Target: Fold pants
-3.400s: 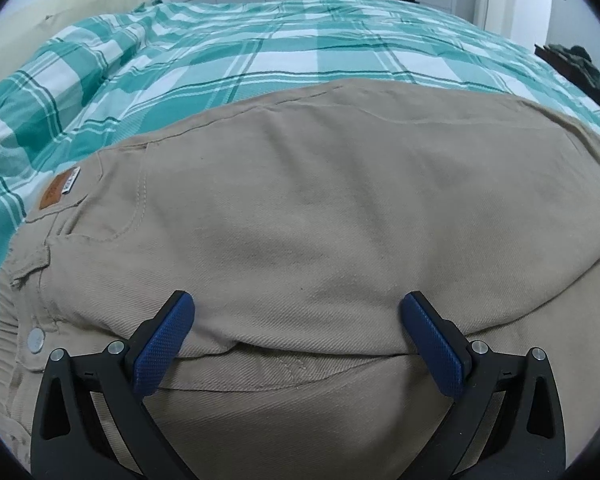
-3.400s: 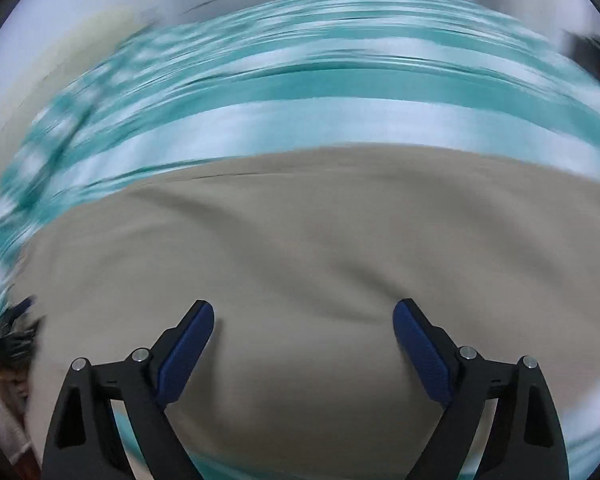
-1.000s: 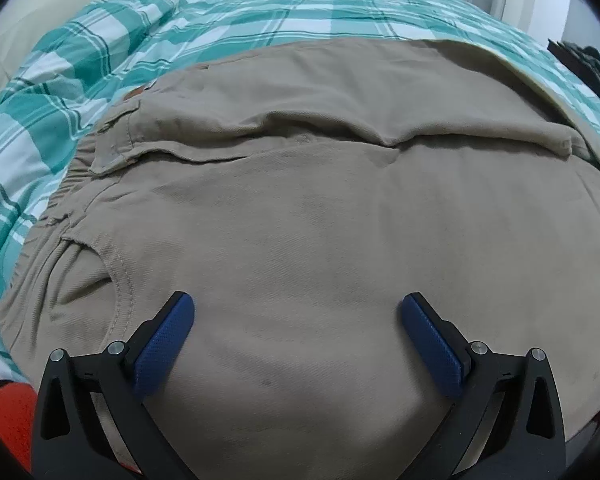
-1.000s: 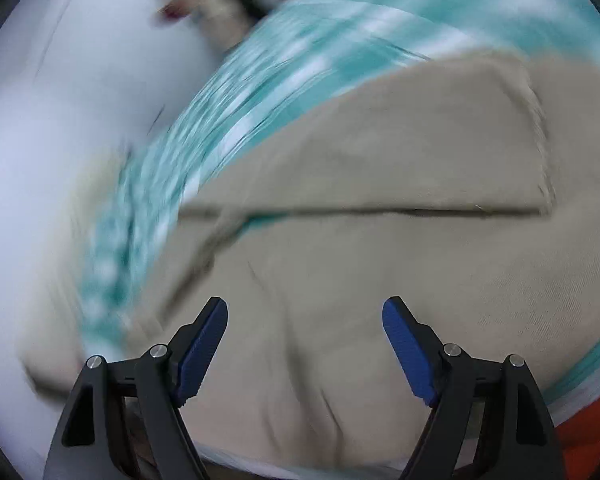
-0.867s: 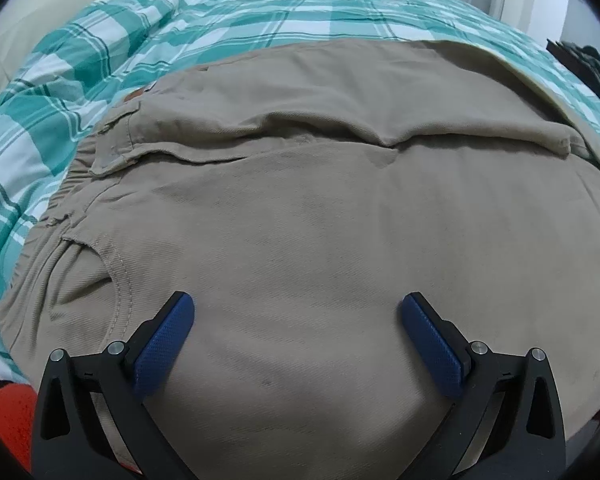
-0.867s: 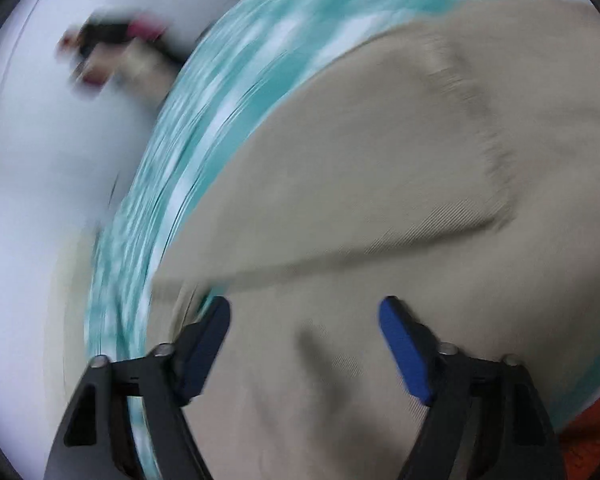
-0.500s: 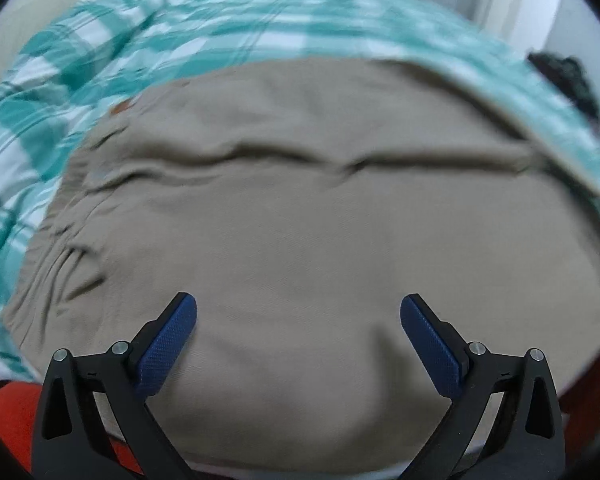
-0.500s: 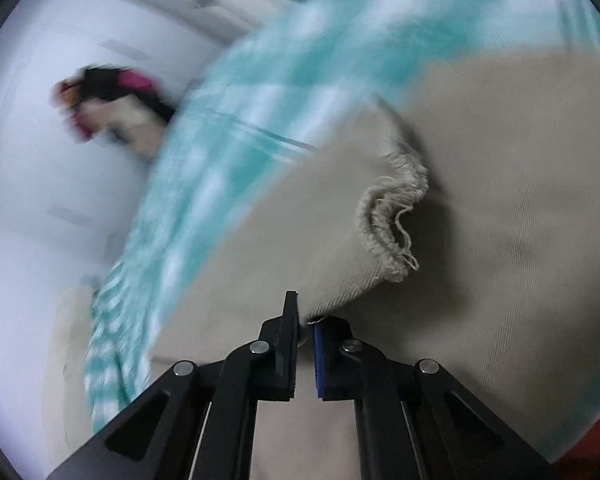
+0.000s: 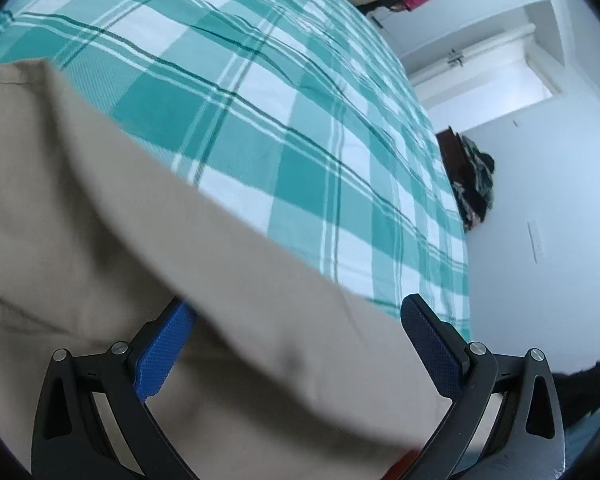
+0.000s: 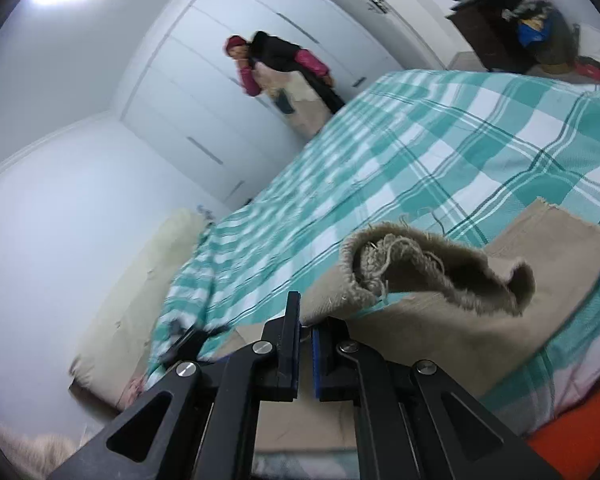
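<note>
Pants (image 10: pixel 440 276) frayed hem clamped in right gripper (image 10: pixel 306 344); left gripper (image 9: pixel 296 344) apart over fabric.

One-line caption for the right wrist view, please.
Right gripper shut on the frayed hem of the tan pants, lifted above the teal plaid bedspread.

Beige pants (image 9: pixel 148 248) fill lower left of left wrist view; frayed hem (image 10: pixel 384 264) curls upward, centre of right wrist view.
</note>
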{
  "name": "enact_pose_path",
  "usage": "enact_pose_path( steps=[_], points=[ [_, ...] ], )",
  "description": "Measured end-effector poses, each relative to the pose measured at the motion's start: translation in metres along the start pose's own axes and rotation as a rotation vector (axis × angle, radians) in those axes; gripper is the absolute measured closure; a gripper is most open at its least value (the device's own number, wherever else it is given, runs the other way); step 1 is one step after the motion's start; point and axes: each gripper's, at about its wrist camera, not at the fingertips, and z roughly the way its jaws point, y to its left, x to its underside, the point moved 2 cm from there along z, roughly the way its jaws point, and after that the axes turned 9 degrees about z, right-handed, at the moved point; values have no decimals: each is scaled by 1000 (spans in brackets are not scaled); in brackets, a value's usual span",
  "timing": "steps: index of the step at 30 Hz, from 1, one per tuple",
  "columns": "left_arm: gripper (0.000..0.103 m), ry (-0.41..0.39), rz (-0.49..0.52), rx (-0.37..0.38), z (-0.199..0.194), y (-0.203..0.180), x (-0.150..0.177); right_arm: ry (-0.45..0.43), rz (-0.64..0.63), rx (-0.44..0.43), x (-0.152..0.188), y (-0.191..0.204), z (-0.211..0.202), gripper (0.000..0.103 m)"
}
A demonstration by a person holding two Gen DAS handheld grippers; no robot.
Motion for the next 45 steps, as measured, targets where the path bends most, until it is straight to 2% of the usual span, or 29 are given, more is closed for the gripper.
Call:
enact_pose_path(
  steps=[4,5,6,7,8,9,11,12,14,15,16,17,19,21,23,24,25,27,29,30,32,34,37,39,41,43,45],
  points=[
    [4,-6,-9,1,-9,6,3,49,-68,-56,12,7,-39,99],
    [16,-4,-11,-12,-10,9,4,74,-78,-85,13,7,-45,99],
    [38,3,-23,-25,-8,13,4,87,-88,-94,13,6,-47,99],
    [55,27,-55,-46,-3,21,6,103,-101,-94,11,3,-50,99],
    [89,43,-83,-53,0,28,6,119,-108,-90,9,-1,-49,99],
    [98,51,-127,-47,3,36,9,131,-104,-80,5,-7,-46,99],
    [99,18,-166,-25,-3,38,9,149,-83,-60,-4,-20,-36,99],
    [99,-11,-158,-15,-11,31,6,145,-77,-20,-13,-27,-27,99],
    [100,-79,-120,4,-30,13,-4,151,-72,75,-32,-37,-8,99],
    [100,-138,-77,17,-52,-5,-12,152,-99,141,-49,-38,10,99],
    [100,-190,-41,25,-74,-19,-15,149,-130,161,-61,-33,21,99],
    [100,-252,2,26,-100,-35,-15,133,-193,167,-78,-21,35,99],
    [99,-361,105,-10,-154,-59,-3,75,-293,122,-106,11,47,99],
    [99,-408,194,-72,-189,-66,24,31,-315,-3,-129,39,48,99],
    [98,-364,219,-116,-196,-55,67,44,-330,-78,-139,50,46,99],
    [98,-306,201,-128,-186,-44,91,71,-341,-71,-137,46,47,99],
    [97,-212,164,-140,-164,-27,119,117,-332,-43,-132,33,50,99],
    [97,-35,123,-169,-112,-1,169,213,-259,48,-115,-12,59,98],
    [97,47,105,-195,-81,12,197,315,-165,188,-85,-72,70,98],
    [98,69,113,-214,-70,13,206,368,-128,304,-65,-107,75,98],
    [98,60,140,-229,-68,7,204,420,-98,439,-42,-146,80,98],
    [98,49,148,-216,-72,3,196,445,-48,482,-27,-169,79,98],
    [98,41,149,-215,-69,0,192,378,-52,430,-38,-160,69,97],
    [98,46,158,-230,-64,0,194,371,-41,431,-40,-160,69,93],
    [98,50,164,-238,-64,-1,199,380,10,419,-39,-168,71,71],
    [98,52,164,-236,-61,2,201,362,68,376,-41,-176,67,64],
    [98,50,168,-236,-60,2,201,314,133,349,-47,-182,62,64]
  ],
)
